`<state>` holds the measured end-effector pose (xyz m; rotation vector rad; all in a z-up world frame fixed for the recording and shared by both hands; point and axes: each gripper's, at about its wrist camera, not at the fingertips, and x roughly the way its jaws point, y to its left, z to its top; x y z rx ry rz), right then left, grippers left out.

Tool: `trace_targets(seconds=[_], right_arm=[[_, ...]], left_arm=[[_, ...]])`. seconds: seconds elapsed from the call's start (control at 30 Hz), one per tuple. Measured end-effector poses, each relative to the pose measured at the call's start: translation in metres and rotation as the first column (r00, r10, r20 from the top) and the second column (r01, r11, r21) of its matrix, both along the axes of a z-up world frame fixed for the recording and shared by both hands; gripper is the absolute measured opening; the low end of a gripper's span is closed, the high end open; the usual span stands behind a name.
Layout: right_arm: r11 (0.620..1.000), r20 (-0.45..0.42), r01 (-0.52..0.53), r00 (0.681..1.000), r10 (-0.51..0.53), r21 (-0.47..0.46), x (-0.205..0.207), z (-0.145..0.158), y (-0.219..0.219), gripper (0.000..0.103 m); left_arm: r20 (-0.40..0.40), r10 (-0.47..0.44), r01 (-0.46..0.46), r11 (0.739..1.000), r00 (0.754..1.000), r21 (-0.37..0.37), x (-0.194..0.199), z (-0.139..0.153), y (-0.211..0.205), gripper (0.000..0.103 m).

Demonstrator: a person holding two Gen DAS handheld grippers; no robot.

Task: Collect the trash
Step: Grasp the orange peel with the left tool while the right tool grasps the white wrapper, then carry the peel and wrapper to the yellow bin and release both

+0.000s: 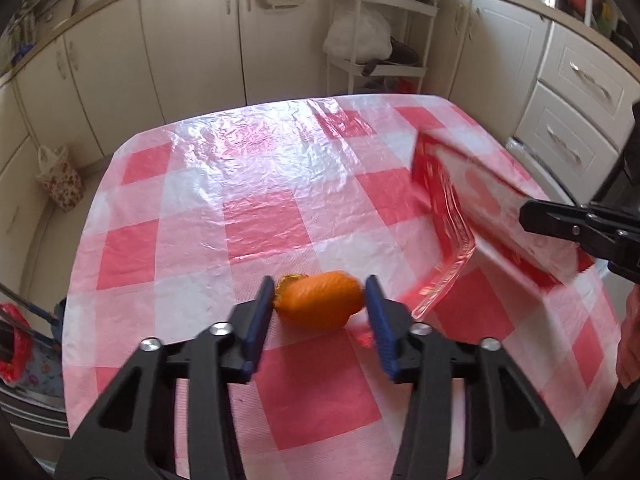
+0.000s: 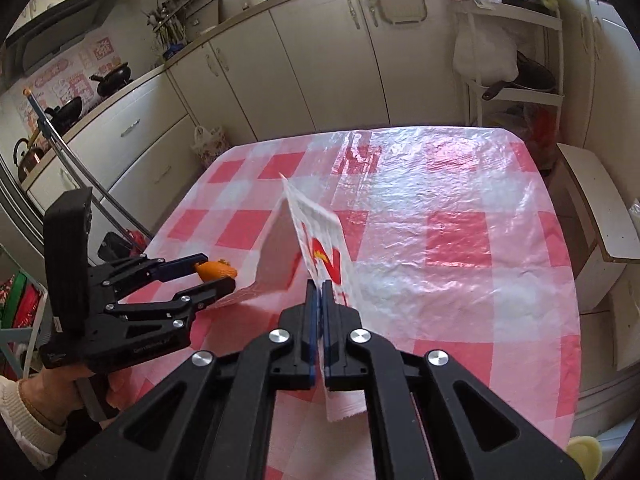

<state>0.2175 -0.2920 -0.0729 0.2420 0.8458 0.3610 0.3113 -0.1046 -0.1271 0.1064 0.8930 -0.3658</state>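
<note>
bag held open, wrapper between the blue pads

the table (image 1: 248,184), under a red-and-white checked plastic cloth, fills both views, with cream kitchen cabinets (image 1: 192,40) behind it. on its right side stands the white plastic bag (image 2: 316,236) with red print, its mouth lifted off the cloth and turned toward the trash. the right gripper (image 2: 319,300) has its jaws pressed together on the bag's edge, holding that mouth up. near the front edge of the table lies the orange wrapper (image 1: 320,300), a crumpled oval just beside the bag's opening. the left gripper (image 1: 318,308) straddles it, partly closed; the blue pads (image 1: 260,320) sit at the wrapper's two ends and look to be touching it, though blur keeps the contact uncertain.

to do this step well, i judge the left jaws should finish closing on the wrapper's middle before any lift, then carry it low and short into the mouth. the right hand should keep the bag's edge taut and high so the opening does not sag.
</note>
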Motion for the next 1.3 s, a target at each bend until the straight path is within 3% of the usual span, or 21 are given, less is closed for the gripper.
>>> trace_targets(seconds=[0.13,0.47,0.57,0.6,0.63,0.67,0.7,0.87,0.9,0.93,1.07,1.1,1.13,1.23,1.3], right_arm=[[0.999,0.002,0.027,1.0,-0.027,0.039,0.001,0.003,-0.007,0.003],[0.989,0.039,0.066,0.997,-0.072,0.129,-0.01,0.023,-0.02,0.003],[0.993,0.008,0.059,0.998,-0.06,0.098,-0.007,0.017,-0.014,0.004],[0.994,-0.002,0.043,0.999,-0.043,0.097,-0.005,0.014,-0.008,0.03],[0.995,-0.004,0.024,1.0,-0.023,0.092,-0.004,0.012,-0.002,0.08],[0.998,0.007,0.023,1.0,-0.023,0.052,-0.003,0.011,0.008,0.095],[1.0,0.028,0.031,0.999,-0.031,0.0,-0.003,0.011,0.018,0.096],[0.969,-0.015,-0.045,0.999,0.042,-0.244,0.033,-0.017,0.075,0.096],[0.961,-0.036,-0.047,0.999,0.038,-0.271,0.04,-0.025,0.08,0.091],[0.953,-0.057,-0.052,0.998,0.037,-0.299,0.047,-0.034,0.086,0.08],[0.947,-0.057,-0.068,0.997,0.052,-0.313,0.049,-0.043,0.09,0.055],[0.948,-0.057,-0.066,0.997,0.051,-0.312,0.05,-0.041,0.089,0.033],[0.949,-0.058,-0.065,0.997,0.049,-0.31,0.051,-0.04,0.088,0.02],[0.96,-0.076,-0.065,0.996,0.046,-0.272,0.051,-0.038,0.081,0.006],[0.972,-0.087,-0.059,0.995,0.04,-0.228,0.049,-0.035,0.074,0.004]], left_arm=[[-0.007,0.01,-0.01,0.999,1.0,-0.044,-0.005,0.003,0.004,0.019],[0.041,0.013,-0.007,0.991,0.999,-0.137,-0.047,0.042,0.024,0.014],[0.043,0.024,-0.017,0.99,0.999,-0.141,-0.053,0.047,0.029,0.014],[0.041,0.031,-0.024,0.989,0.999,-0.147,-0.056,0.047,0.03,0.014],[0.04,0.036,-0.029,0.988,0.999,-0.153,-0.057,0.048,0.034,0.015],[0.039,0.042,-0.035,0.987,0.998,-0.159,-0.059,0.048,0.036,0.015],[0.039,0.048,-0.041,0.985,0.998,-0.165,-0.061,0.048,0.039,0.015],[0.043,0.063,-0.054,0.981,0.997,-0.185,-0.069,0.049,0.051,0.015],[0.044,0.065,-0.056,0.981,0.997,-0.187,-0.07,0.049,0.052,0.015],[0.047,0.066,-0.056,0.981,0.997,-0.187,-0.07,0.049,0.055,0.015],[0.051,0.065,-0.053,0.979,0.997,-0.196,-0.072,0.049,0.063,0.015],[0.051,0.064,-0.053,0.979,0.997,-0.198,-0.072,0.049,0.064,0.015],[0.051,0.063,-0.051,0.979,0.997,-0.199,-0.072,0.048,0.064,0.015],[0.052,0.056,-0.045,0.979,0.997,-0.2,-0.075,0.049,0.061,0.015],[0.057,0.045,-0.032,0.979,0.997,-0.202,-0.079,0.052,0.058,0.015]])
